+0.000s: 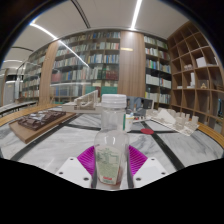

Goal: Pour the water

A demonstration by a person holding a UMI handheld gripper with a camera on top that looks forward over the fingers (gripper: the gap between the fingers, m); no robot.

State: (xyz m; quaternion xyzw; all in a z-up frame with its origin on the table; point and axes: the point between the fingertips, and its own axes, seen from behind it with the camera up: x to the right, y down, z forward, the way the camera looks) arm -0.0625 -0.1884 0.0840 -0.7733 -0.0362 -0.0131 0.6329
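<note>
A clear plastic bottle (112, 140) with a white cap was seen dead centre in the frame, standing upright between the two fingers of the tool (112, 166). Its long axis ran straight up the middle of the picture, from the lower centre, where its base sat between the purple pads (88, 158), up to the cap just above mid-frame. The pads were pressed against both sides of the lower body, so the tool was judged to be clenched on the bottle, not merely standing about it. Whether the base rested on the bench (60, 135) or had been lifted clear could not be told, since the bottom was hidden between the fingers.

Beyond the bottle, the pale bench with its dark lines stretched away toward the bookshelves (95, 60) filling the upper half of the frame. A dark tray-like thing (40, 120) lay on the bench at the left middle, and a heap of white items (165, 120) at the right middle. No cup or other clear receiver could be made out.

The coming pour was judged to turn on that upright axis: the bottle would have to be tipped sideways from vertical. The cap was still on, so it would have to be removed first.
</note>
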